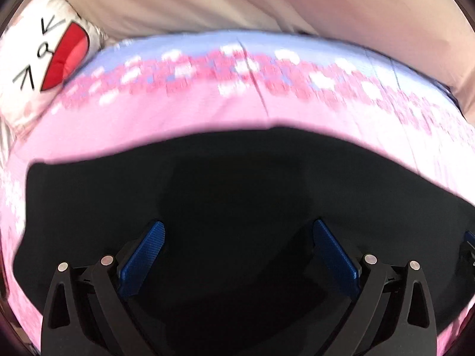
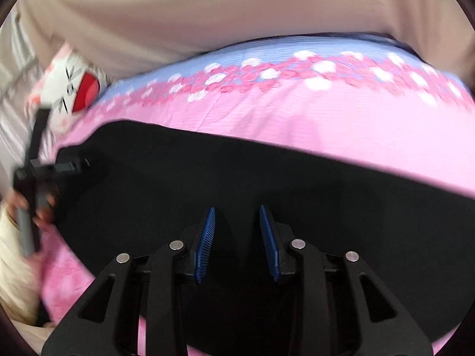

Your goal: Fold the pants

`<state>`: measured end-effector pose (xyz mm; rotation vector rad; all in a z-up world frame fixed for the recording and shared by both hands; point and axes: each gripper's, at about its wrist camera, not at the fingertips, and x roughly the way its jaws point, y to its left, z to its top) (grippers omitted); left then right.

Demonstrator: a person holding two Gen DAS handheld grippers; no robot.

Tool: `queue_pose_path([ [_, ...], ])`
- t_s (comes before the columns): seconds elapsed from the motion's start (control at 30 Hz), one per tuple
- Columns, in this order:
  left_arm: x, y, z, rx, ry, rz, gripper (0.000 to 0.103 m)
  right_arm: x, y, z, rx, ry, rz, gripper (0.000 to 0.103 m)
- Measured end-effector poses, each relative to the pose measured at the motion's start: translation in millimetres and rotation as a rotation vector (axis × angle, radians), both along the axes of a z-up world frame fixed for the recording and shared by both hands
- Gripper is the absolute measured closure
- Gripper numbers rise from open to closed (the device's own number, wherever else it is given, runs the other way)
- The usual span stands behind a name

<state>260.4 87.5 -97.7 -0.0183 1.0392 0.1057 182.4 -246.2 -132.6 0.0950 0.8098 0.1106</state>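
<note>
The black pants (image 2: 267, 184), smooth and matte, lie flat on a pink floral bedspread (image 2: 326, 124). The left gripper (image 1: 239, 228) hangs spread wide; the right gripper (image 2: 237, 210) stands narrowly parted, apparently grasping nothing. The far-left cartoon-face pillow (image 1: 44, 59) bears no legible writing.

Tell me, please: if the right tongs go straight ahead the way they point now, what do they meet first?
Most likely the black pants: the right tongs point down at the dark cloth spread on the pink bedsheet, nothing between. Depth is unclear.
</note>
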Motion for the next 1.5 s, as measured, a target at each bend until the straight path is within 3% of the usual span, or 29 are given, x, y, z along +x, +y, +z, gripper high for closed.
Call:
queue_pose_path([
  [0.07, 17, 2, -2, 0.023, 0.004, 0.017, 0.005, 12, -18, 4, 0.055, 0.006, -0.067, 0.073],
  [0.13, 25, 7, -6, -0.019, 0.018, 0.018, 0.005, 12, -16, 10, 0.085, 0.008, -0.065, 0.072],
  [0.2, 29, 10, -6, -0.022, 0.007, 0.008, 0.005, 11, 1, 7, -0.077, -0.003, -0.004, 0.073],
  [0.23, 31, 10, -6, -0.017, 0.001, -0.002, 0.005, 10, -6, 3, -0.112, -0.006, -0.023, 0.073],
  [0.27, 31, 11, -5, -0.020, 0.003, -0.001, 0.005, 9, -22, 2, -0.065, -0.010, -0.055, 0.074],
  [0.3, 29, 11, -2, -0.029, 0.009, 0.007, 0.005, 1, -46, 5, 0.028, -0.012, -0.111, 0.075],
  [0.33, 26, 13, 1, -0.032, 0.008, 0.013, 0.005, -10, -65, 11, 0.046, -0.032, -0.172, 0.075],
  [0.4, 11, 10, 9, -0.021, -0.011, 0.018, 0.006, -53, -108, 24, -0.012, -0.096, -0.327, 0.073],
  [0.47, -10, 0, 19, 0.008, -0.050, -0.007, 0.006, -99, -154, 31, -0.006, -0.135, -0.460, 0.072],
  [0.53, -31, -16, 28, 0.044, -0.094, -0.043, 0.006, -155, -209, 32, -0.030, -0.146, -0.657, 0.071],
  [0.6, -52, -42, 32, 0.081, -0.127, -0.091, 0.006, -189, -251, 27, -0.041, -0.119, -0.767, 0.066],
  [0.77, -81, -106, 30, 0.066, -0.125, -0.212, 0.006, -205, -286, 13, 0.056, -0.102, -0.721, 0.065],
  [0.87, -93, -142, 24, 0.075, -0.112, -0.269, 0.006, -185, -282, -2, 0.046, -0.054, -0.647, 0.054],
  [0.9, -97, -154, 21, 0.091, -0.107, -0.284, 0.006, -179, -280, -5, 0.038, -0.029, -0.633, 0.078],
  [1.0, -105, -173, 18, 0.122, -0.104, -0.310, 0.006, -185, -274, 9, -0.051, -0.073, -0.635, 0.089],
  [1.07, -112, -181, 18, 0.129, -0.107, -0.322, 0.006, -189, -283, 2, -0.012, -0.062, -0.661, 0.089],
  [1.1, -113, -184, 15, 0.136, -0.102, -0.325, 0.006, -183, -289, -9, 0.022, -0.019, -0.656, 0.087],
  [1.13, -113, -184, 12, 0.141, -0.093, -0.322, 0.006, -186, -291, -5, 0.034, -0.034, -0.652, 0.084],
  [1.2, -113, -186, 8, 0.145, -0.075, -0.312, 0.006, -194, -288, 3, 0.003, -0.043, -0.658, 0.054],
  [1.27, -115, -185, 7, 0.140, -0.068, -0.305, 0.006, -211, -286, 7, 0.002, -0.074, -0.702, 0.041],
  [1.4, -118, -185, 4, 0.150, -0.064, -0.311, 0.006, -237, -299, -13, 0.303, -0.099, -0.686, 0.038],
  [1.5, -117, -186, -5, 0.158, -0.042, -0.311, 0.006, -234, -297, -13, 0.305, -0.115, -0.684, 0.038],
])
